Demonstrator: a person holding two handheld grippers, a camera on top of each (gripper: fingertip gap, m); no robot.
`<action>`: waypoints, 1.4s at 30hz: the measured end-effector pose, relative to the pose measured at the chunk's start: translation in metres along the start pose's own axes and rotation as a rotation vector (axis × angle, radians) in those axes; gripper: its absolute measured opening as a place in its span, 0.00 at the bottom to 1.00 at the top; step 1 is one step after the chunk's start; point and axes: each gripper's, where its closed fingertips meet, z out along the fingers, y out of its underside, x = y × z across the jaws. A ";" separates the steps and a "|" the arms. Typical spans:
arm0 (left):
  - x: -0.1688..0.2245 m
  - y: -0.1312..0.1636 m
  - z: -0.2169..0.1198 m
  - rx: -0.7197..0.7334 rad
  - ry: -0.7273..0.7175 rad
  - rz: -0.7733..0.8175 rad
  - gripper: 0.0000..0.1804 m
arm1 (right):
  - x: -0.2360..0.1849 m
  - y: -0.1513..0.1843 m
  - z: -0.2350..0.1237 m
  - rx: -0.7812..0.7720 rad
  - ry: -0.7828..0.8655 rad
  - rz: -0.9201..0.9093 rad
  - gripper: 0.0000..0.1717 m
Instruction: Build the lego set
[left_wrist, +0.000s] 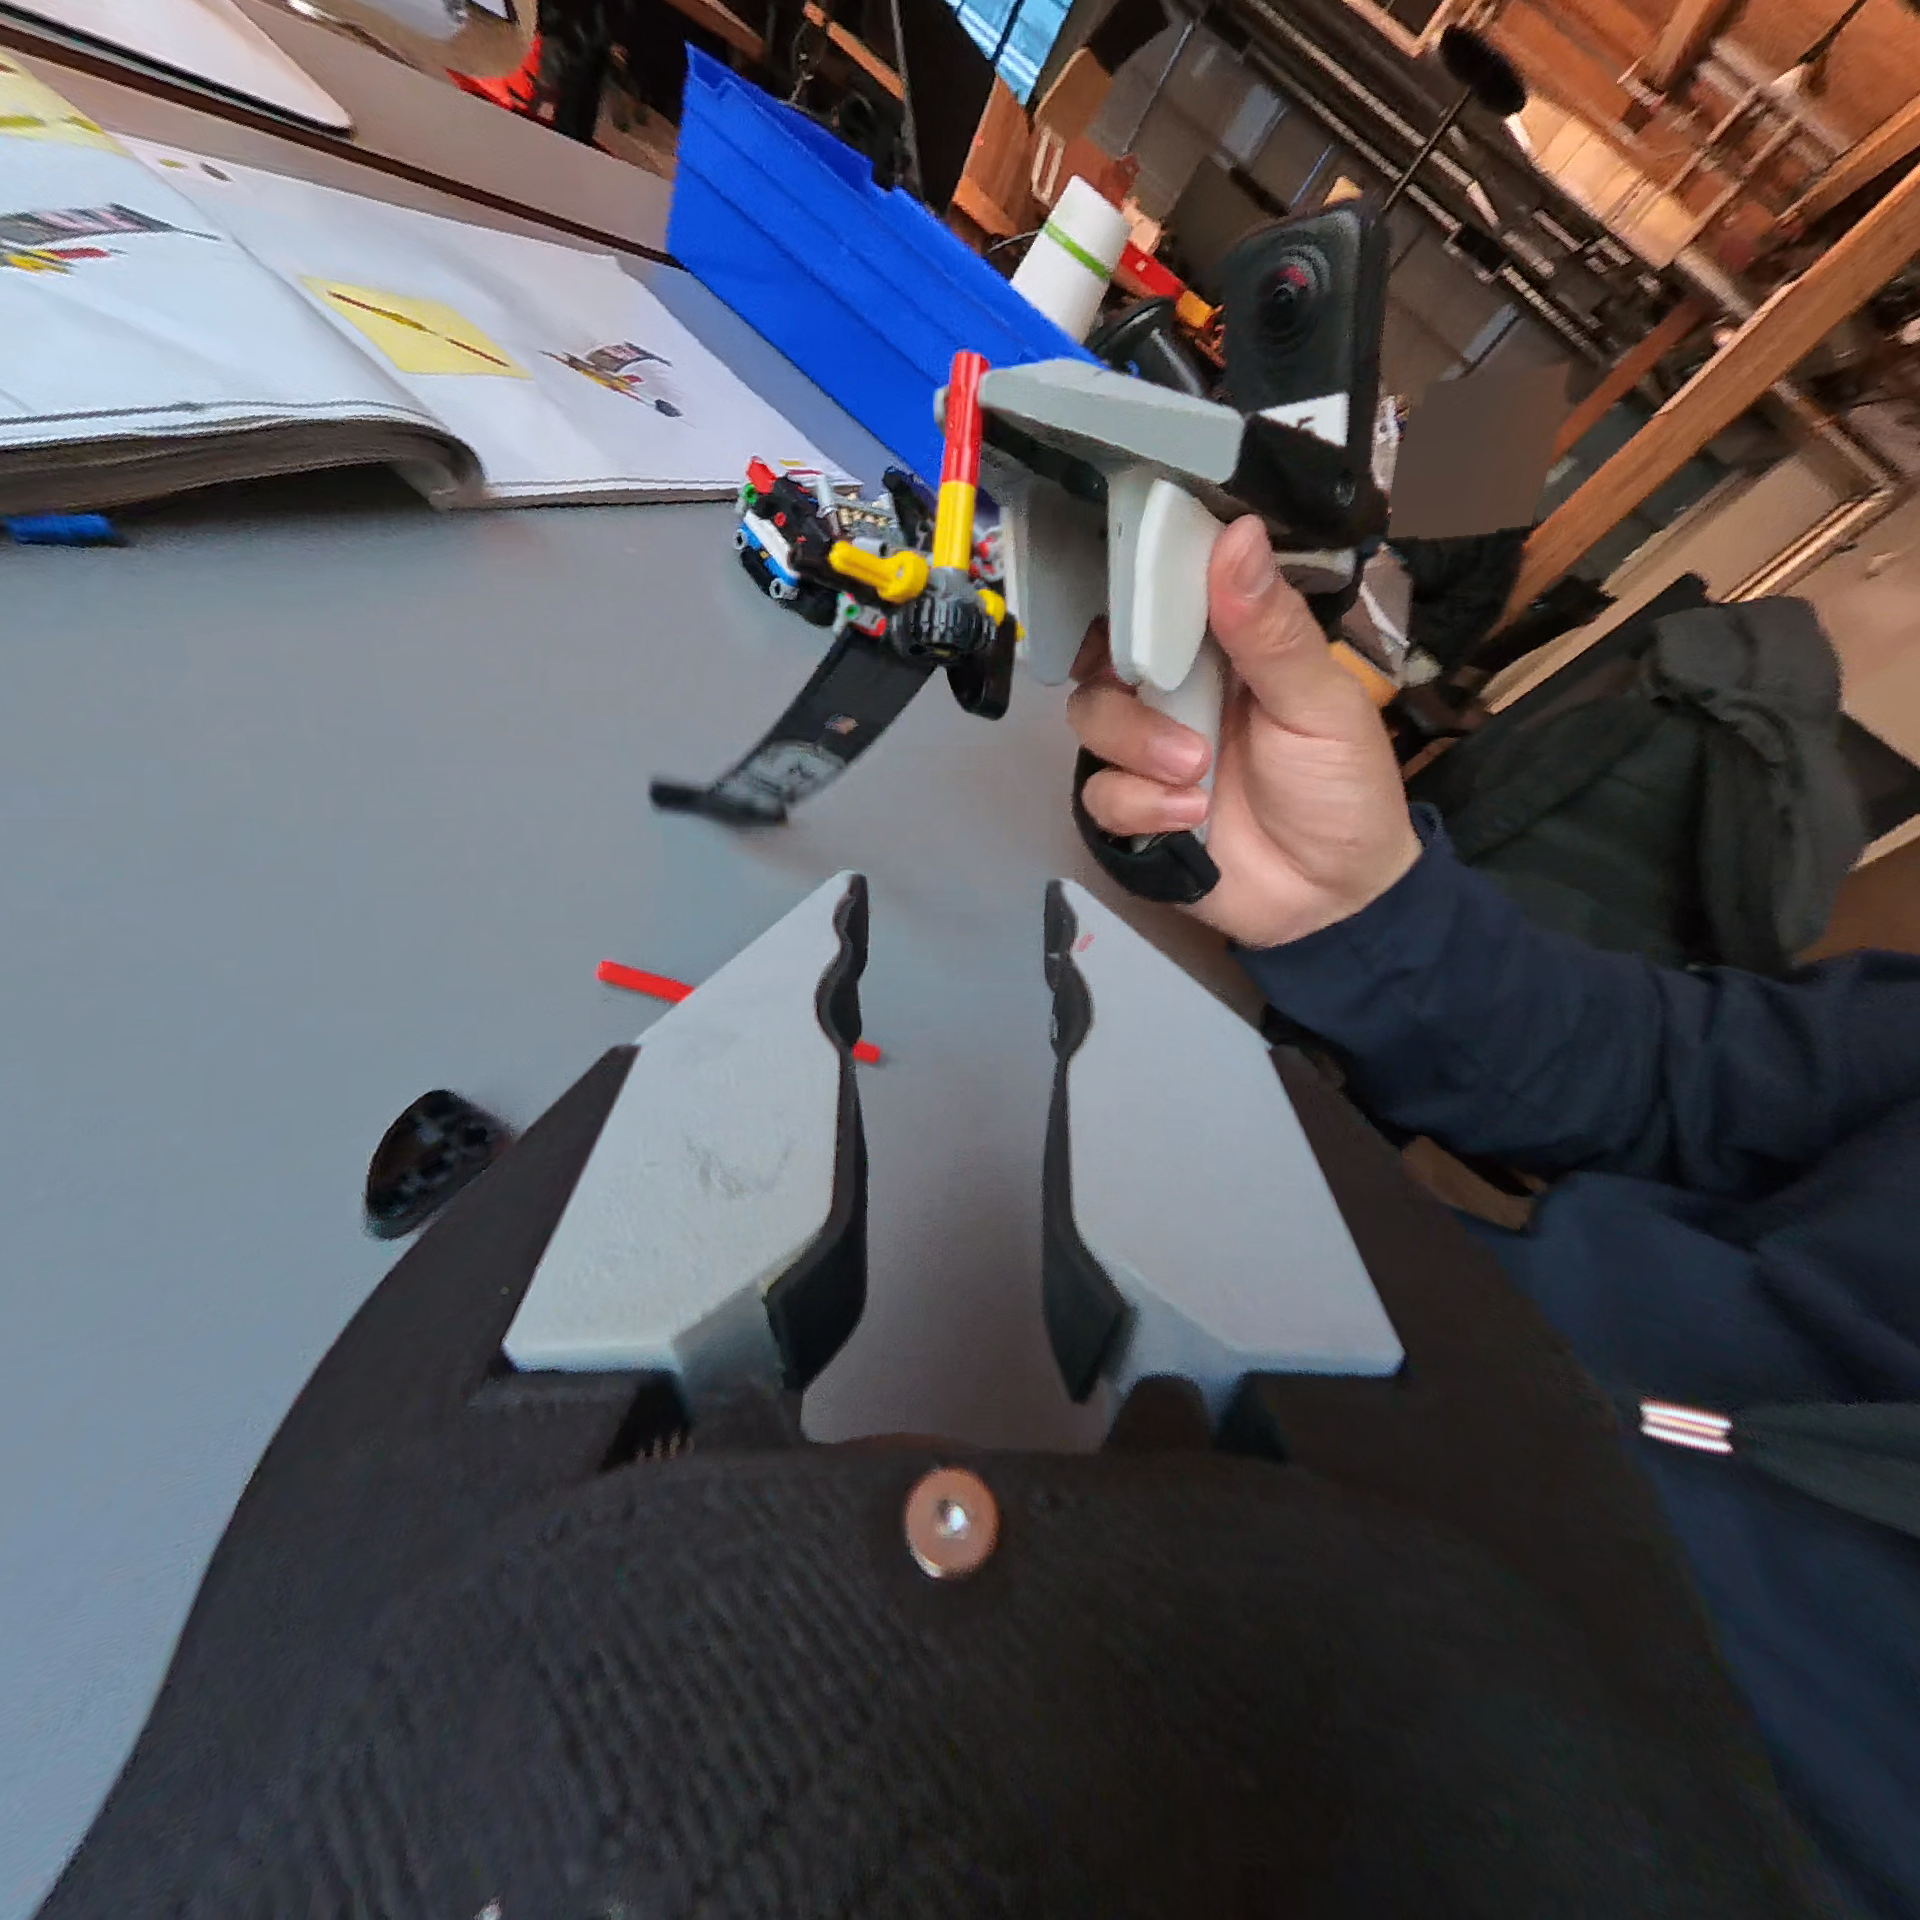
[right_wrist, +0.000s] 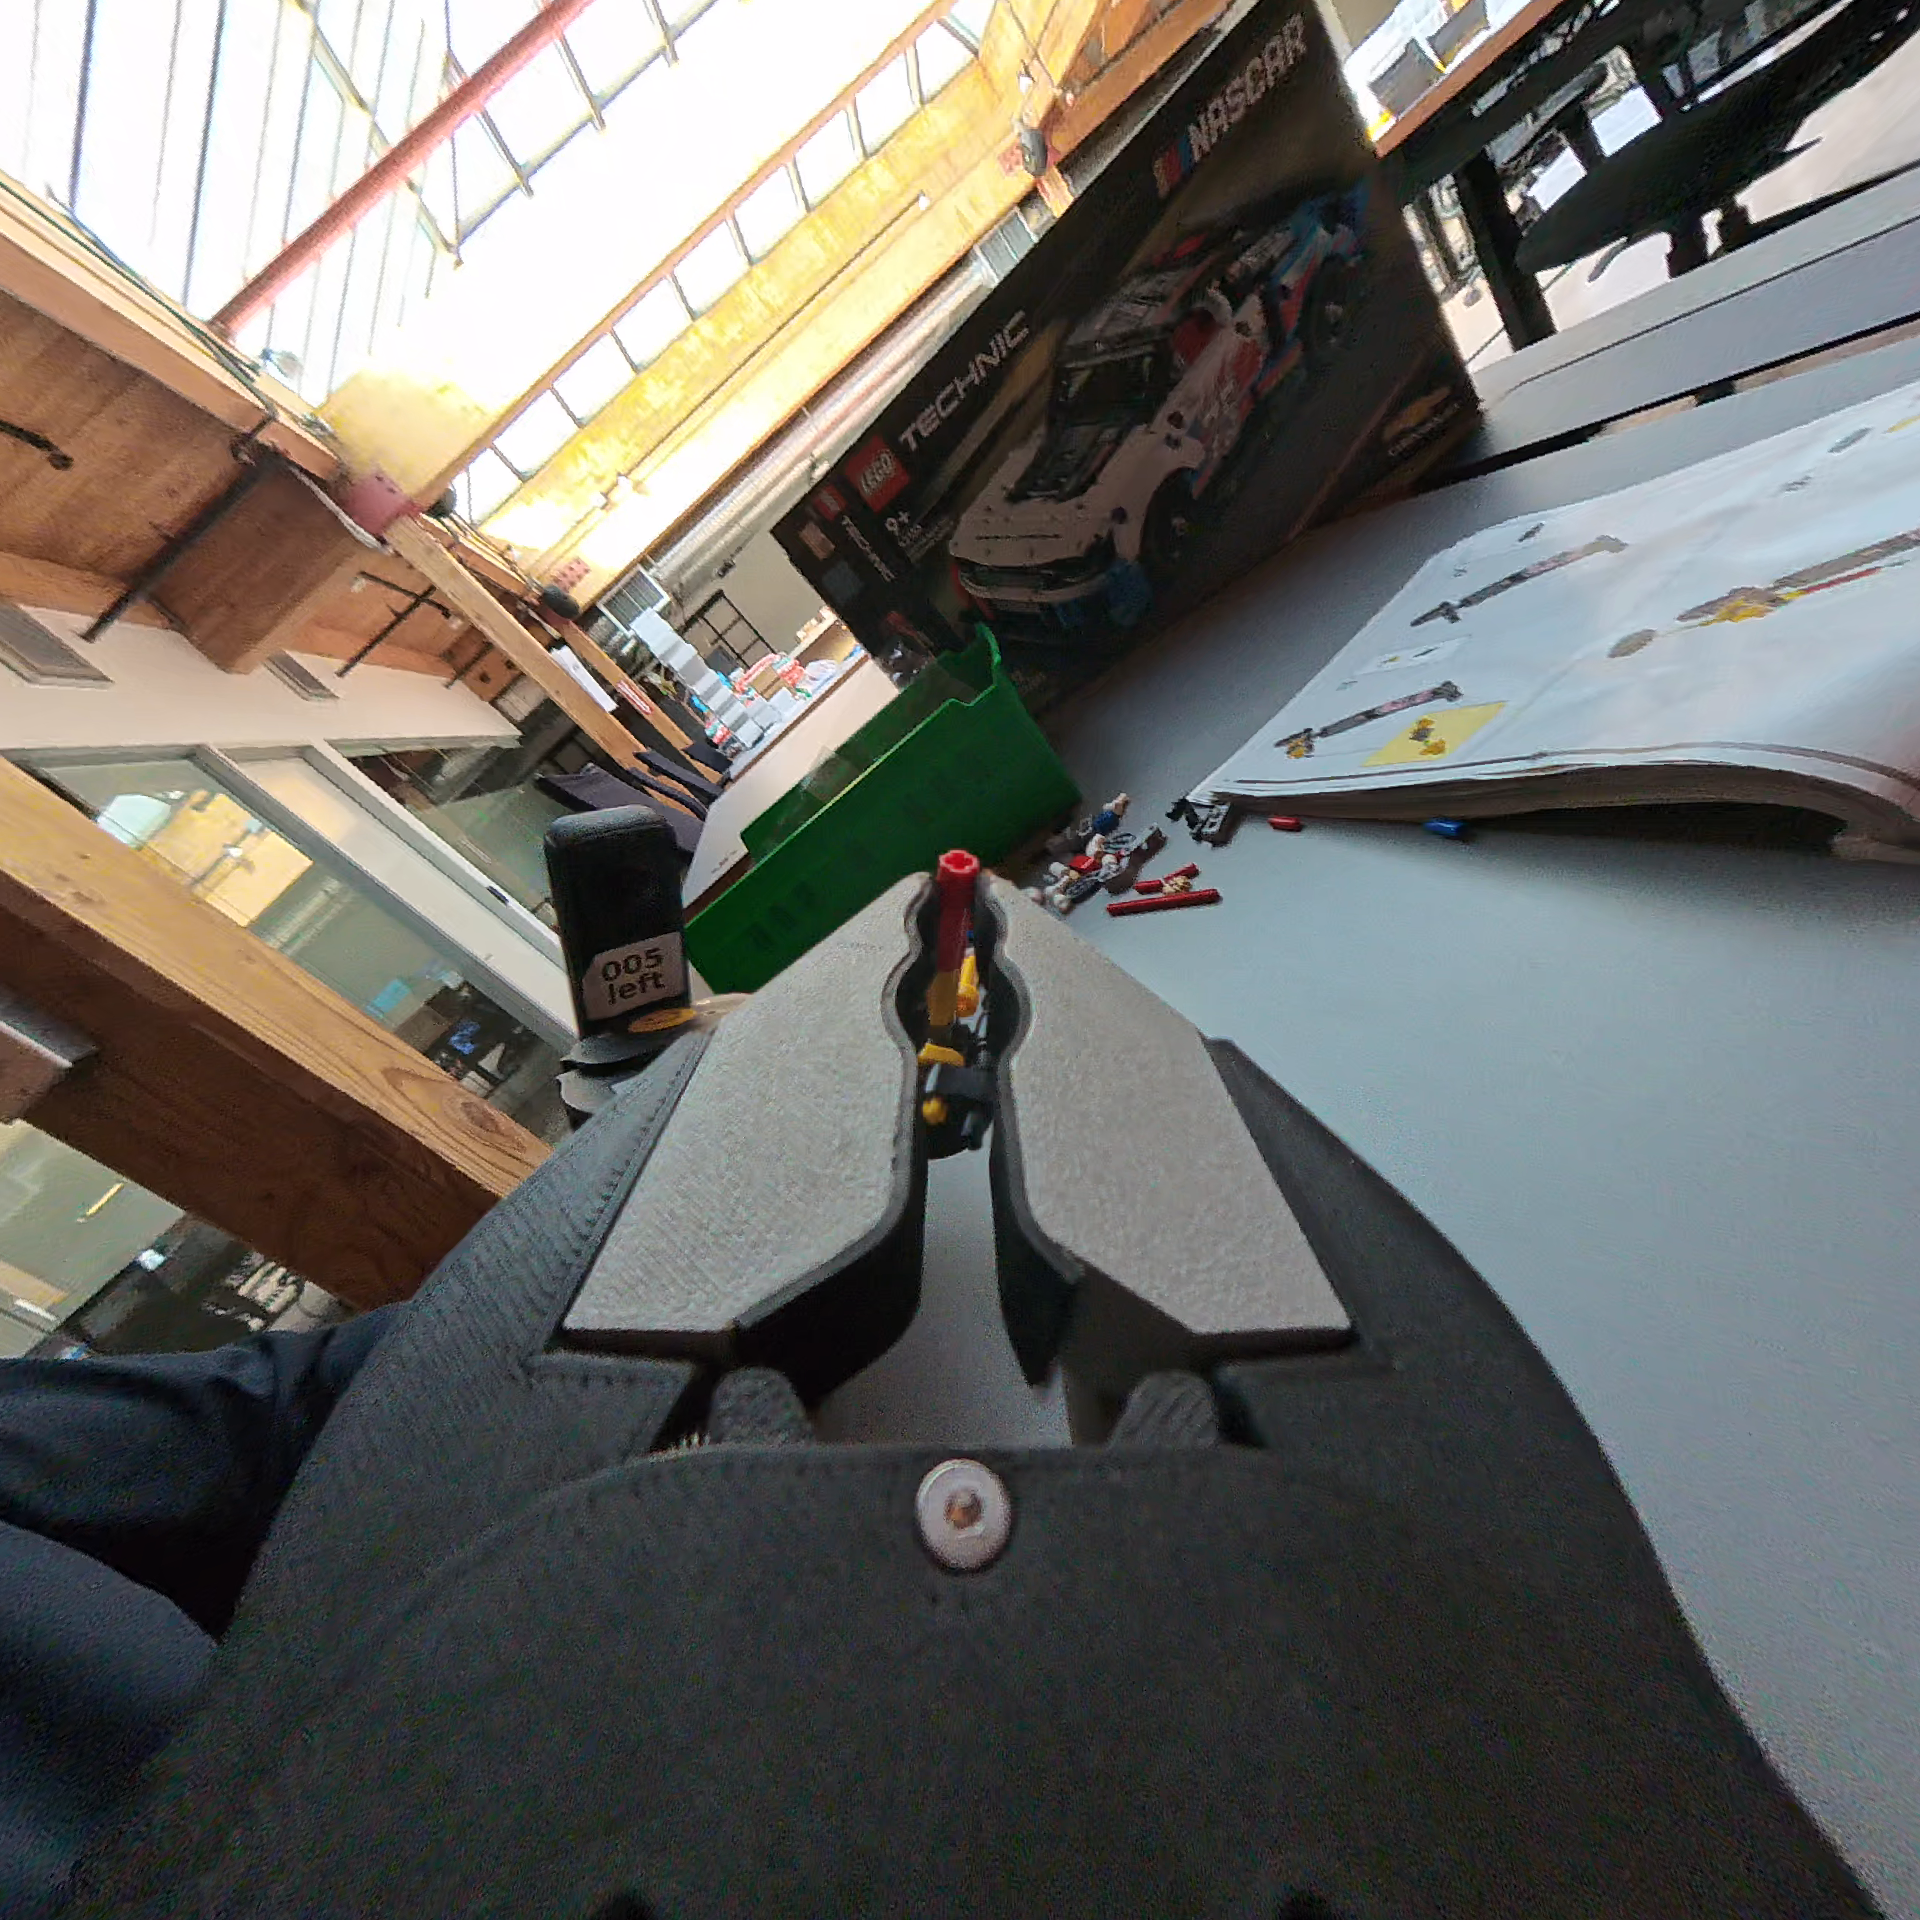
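axle (right_wrist: 953, 914) red, upright | clamped by right tool (right_wrist: 956, 883)

A loft-style workshop is indicated by exposed timber beams (right_wrist: 260, 1122), skylights (right_wrist: 208, 156) and long grey worktables (left_wrist: 312, 779).

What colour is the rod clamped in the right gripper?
Red at the tip, yellow lower down: rod in the right gripper, clearest in the left wrist view.
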 end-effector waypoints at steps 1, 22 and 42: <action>0.001 -0.003 0.002 0.007 0.009 -0.009 0.19 | -0.005 0.000 0.003 0.008 -0.021 0.007 0.01; 0.017 -0.026 0.013 0.041 0.152 -0.210 0.11 | -0.039 0.023 0.008 0.061 -0.291 0.235 0.02; -0.090 -0.037 -0.014 -0.678 -0.708 0.969 0.10 | 0.016 0.122 -0.005 -0.666 0.152 -0.401 0.24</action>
